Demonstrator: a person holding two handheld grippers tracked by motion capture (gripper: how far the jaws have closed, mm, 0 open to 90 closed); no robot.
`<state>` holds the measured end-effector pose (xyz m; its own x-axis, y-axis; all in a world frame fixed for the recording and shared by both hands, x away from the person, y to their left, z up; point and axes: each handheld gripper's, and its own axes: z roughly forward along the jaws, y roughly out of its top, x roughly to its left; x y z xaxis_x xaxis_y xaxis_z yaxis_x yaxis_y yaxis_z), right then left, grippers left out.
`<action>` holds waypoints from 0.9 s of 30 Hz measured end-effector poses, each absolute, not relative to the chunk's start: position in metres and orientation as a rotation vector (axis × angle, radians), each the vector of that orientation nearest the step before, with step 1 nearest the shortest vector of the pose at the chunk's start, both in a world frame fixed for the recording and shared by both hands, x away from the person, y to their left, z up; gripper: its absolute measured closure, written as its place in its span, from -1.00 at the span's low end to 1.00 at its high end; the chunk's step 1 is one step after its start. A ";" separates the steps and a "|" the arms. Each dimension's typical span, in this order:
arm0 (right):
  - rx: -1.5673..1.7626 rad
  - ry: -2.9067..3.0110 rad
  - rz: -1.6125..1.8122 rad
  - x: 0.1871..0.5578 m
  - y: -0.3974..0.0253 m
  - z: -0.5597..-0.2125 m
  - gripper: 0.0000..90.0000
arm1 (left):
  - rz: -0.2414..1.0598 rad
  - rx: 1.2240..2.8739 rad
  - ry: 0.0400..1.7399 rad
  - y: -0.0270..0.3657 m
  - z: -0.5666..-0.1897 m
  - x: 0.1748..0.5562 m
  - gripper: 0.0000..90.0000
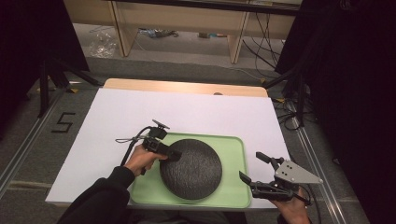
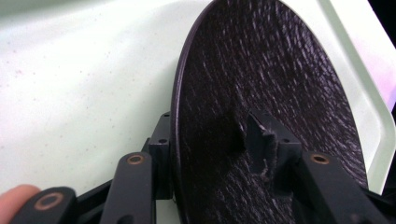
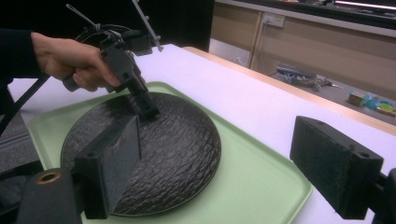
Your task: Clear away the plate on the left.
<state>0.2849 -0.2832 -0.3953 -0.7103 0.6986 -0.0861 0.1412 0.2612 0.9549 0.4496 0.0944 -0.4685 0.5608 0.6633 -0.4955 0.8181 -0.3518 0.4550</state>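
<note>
Plate point(image 1: 191, 169): round, black, ripple-textured, lying in green tray point(image 1: 233, 144) on the table; left gripper point(image 1: 172, 155) clamped over its left rim, right gripper point(image 1: 252, 168) apart, off tray's right edge.

place: lab | cues: black curtains point(image 1: 355, 70), loose floor cables point(image 1: 261, 42), taped floor number point(image 1: 63, 122), white-covered desk point(image 1: 187, 112)

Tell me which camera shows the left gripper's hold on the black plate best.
The left gripper view: the plate rim sits between its fingers, one on top, one beneath. The right gripper view shows the left gripper at the plate's far edge. The high view shows the grip small, above the green tray.
</note>
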 end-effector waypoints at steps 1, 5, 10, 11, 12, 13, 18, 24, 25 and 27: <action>0.765 2.046 1.446 0.284 -0.284 -0.395 -0.61 | -0.300 2.120 1.187 0.094 -0.469 0.450 0.22; 0.763 2.047 1.448 0.284 -0.284 -0.394 -0.61 | -0.216 2.184 1.229 0.094 -0.468 0.449 0.18; 0.764 2.046 1.449 0.284 -0.284 -0.395 -0.61 | -0.083 2.241 1.231 0.104 -0.457 0.451 0.19; 0.764 2.048 1.446 0.284 -0.284 -0.395 -0.62 | -0.092 2.225 1.224 0.105 -0.454 0.451 0.17; 0.765 2.051 1.449 0.284 -0.283 -0.395 -0.62 | -0.075 2.232 1.212 0.106 -0.451 0.450 0.13; 0.764 2.051 1.443 0.284 -0.284 -0.395 -0.62 | -0.040 2.223 1.210 0.106 -0.446 0.448 0.11; 0.766 2.048 1.448 0.284 -0.283 -0.395 -0.62 | 0.020 2.213 1.146 0.106 -0.431 0.439 0.01; 0.765 2.044 1.450 0.284 -0.284 -0.395 -0.62 | 0.039 2.155 1.110 0.099 -0.423 0.430 -0.13; 0.768 2.044 1.447 0.284 -0.284 -0.395 -0.62 | 0.049 2.152 1.096 0.099 -0.420 0.429 -0.16; 0.768 2.044 1.447 0.284 -0.284 -0.395 -0.62 | 0.079 2.141 1.077 0.099 -0.416 0.427 -0.21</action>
